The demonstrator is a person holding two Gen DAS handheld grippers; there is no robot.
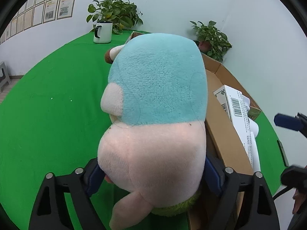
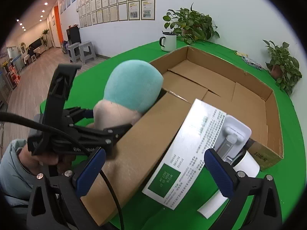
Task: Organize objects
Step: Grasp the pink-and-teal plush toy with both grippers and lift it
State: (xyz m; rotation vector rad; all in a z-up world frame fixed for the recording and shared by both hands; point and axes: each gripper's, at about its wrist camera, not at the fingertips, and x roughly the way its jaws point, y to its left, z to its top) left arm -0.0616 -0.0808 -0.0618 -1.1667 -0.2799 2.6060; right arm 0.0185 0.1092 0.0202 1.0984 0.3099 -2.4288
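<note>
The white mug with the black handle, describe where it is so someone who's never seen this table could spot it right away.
Start at the green-covered table and look to its far edge by the white wall, beyond the open brown cardboard box. There the white cylindrical mug stands upright, just in front of the larger leafy potted plant. Its dark rim and black handle make it the only cup there.

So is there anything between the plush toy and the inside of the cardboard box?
Only the box's near wall. The left gripper holds the plush toy just outside that wall, so it must go over it. A white carton leans over the rim at the right, but the box floor beyond is bare.
</note>
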